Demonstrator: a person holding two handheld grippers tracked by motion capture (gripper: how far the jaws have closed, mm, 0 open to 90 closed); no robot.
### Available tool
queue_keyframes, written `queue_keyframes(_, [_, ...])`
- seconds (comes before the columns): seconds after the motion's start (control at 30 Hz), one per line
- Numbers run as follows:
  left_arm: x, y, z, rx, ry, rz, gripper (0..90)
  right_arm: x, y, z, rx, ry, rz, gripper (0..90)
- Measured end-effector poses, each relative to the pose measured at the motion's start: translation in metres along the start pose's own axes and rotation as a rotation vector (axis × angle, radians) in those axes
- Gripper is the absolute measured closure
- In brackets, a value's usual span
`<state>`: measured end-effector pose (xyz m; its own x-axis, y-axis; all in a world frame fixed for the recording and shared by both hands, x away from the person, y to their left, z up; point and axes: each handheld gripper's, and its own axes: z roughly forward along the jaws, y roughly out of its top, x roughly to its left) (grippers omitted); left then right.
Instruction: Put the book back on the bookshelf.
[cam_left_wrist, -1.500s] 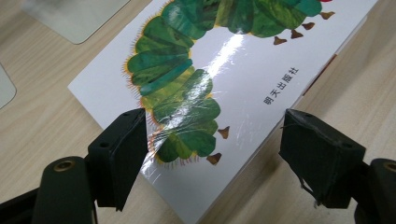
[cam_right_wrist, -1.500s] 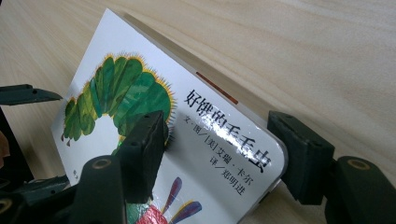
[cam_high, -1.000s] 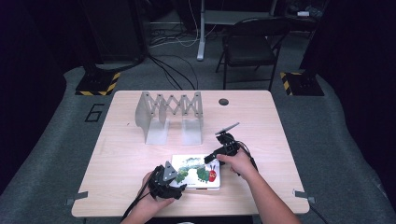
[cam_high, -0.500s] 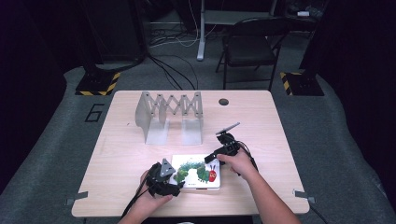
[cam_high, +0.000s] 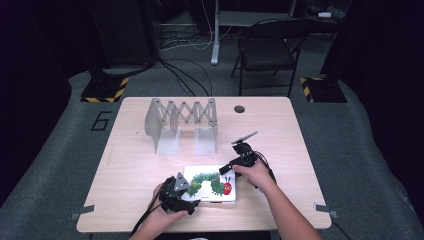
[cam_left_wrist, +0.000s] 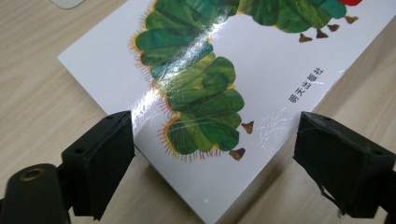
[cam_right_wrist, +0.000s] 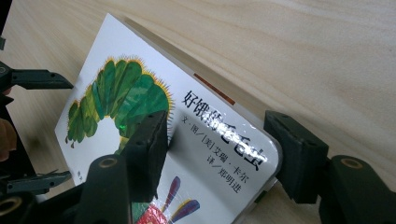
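White and shiny, the picture book (cam_high: 210, 184) with the green caterpillar lies flat on the pale wood tabletop (cam_high: 280, 125), close to your edge, and its long side runs from left to right across you.

Your left tongs (cam_high: 179, 192) are at the book's near left corner. In the left gripper view, the left tongs are wide apart, with that corner (cam_left_wrist: 205, 140) lying between the two black jaws, and neither jaw presses on it.

Your right tongs (cam_high: 231, 169) are at the far right corner, by the red head of the caterpillar. In the right gripper view, one jaw sits on top of the cover (cam_right_wrist: 205, 140) and the other jaw is just past the edge, so the gap is wide. They look placed around the corner, not squeezing it.

So the book lies between your two hands, one corner for each. Both hands are about as near as each other. If you mean to lift it, I think you need to close both tongs on the corners first.

The grey folding rack (cam_high: 181, 122) stands well behind the book, out of the way.
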<state>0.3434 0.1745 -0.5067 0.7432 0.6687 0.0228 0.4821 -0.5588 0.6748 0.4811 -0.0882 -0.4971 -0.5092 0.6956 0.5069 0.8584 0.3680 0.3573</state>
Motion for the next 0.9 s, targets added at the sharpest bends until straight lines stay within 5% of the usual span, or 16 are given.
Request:
queue_keyframes(0.1, [0.002,0.005,-0.004,-0.026,-0.017,-0.036,16.9,0.000,0.000,0.000,-0.003,0.000,0.001,40.7])
queue_keyframes(0.3, [0.008,0.012,0.001,-0.038,0.018,-0.080,14.2,-0.001,0.000,0.000,-0.003,0.003,-0.003,40.7])
queue_keyframes(0.5, [0.016,0.010,-0.003,-0.022,0.010,-0.087,15.8,-0.001,-0.001,0.000,-0.007,0.003,0.000,40.7])
queue_keyframes(0.63, [0.023,0.002,-0.011,-0.006,-0.017,-0.102,26.9,-0.001,-0.001,0.000,-0.010,0.002,-0.004,40.7])
queue_keyframes(0.9, [0.026,-0.007,-0.010,0.008,-0.037,-0.111,25.8,0.000,-0.001,0.000,-0.011,-0.003,-0.002,40.8])
